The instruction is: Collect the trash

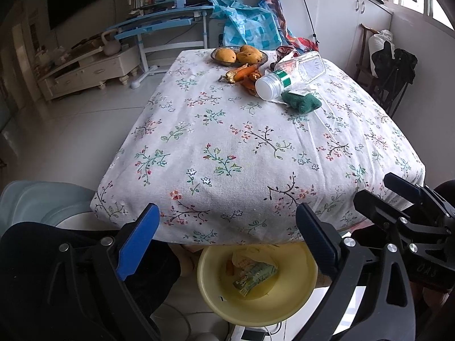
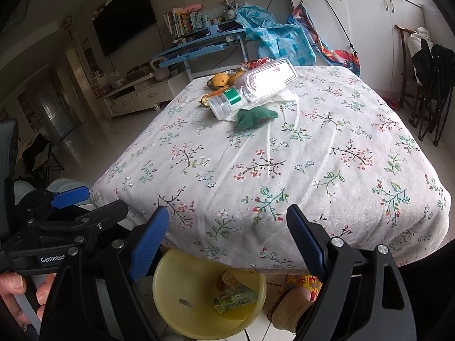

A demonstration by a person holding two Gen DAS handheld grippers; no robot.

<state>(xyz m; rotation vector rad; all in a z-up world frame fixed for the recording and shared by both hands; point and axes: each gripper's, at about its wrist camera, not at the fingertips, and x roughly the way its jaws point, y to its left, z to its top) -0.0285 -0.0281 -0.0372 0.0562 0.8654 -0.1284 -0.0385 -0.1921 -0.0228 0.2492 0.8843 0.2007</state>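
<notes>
Trash at the table's (image 1: 227, 147) far end, a light, stiff, slippery bottle (image 1: 287, 76), suits a mid-body hold; both grippers (image 1: 227, 227) (image 2: 227, 233) gape wide, empty.

bottles (image 1: 290, 76): 1 | mangoes (image 1: 225, 55): 2 | green cloths (image 1: 302, 102): 1 | yellow basins (image 1: 301, 292): 1 | grippers (image 1: 227, 244): 2

A lived-in home living room: wall-mounted television (image 2: 125, 14) above a cream TV cabinet (image 1: 85, 69), a blue study desk (image 1: 162, 22) stacked with books, white cupboards (image 2: 366, 20), and a table under a floral tablecloth (image 1: 256, 147).
</notes>
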